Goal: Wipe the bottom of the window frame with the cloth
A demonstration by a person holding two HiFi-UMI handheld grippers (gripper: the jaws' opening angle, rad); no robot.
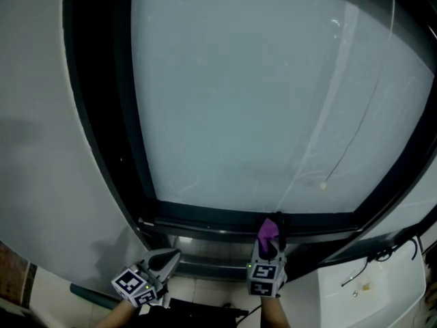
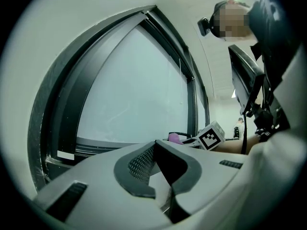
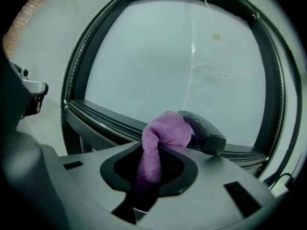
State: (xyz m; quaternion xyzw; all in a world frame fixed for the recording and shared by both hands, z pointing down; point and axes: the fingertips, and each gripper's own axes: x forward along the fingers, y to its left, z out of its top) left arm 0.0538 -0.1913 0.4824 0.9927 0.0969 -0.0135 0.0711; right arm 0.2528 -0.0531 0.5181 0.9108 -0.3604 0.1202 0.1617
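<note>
While in right gripper [image 3: 186, 130] — cloth [image 3: 158, 140]

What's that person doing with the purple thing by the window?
A person stands at a big window with a gripper in each hand. The right gripper is shut on a purple cloth and holds it at the bottom of the window frame, as if to wipe it. I can't tell whether the cloth is touching the frame. The left gripper is shut with nothing in it, off to the left and lower down.
</note>
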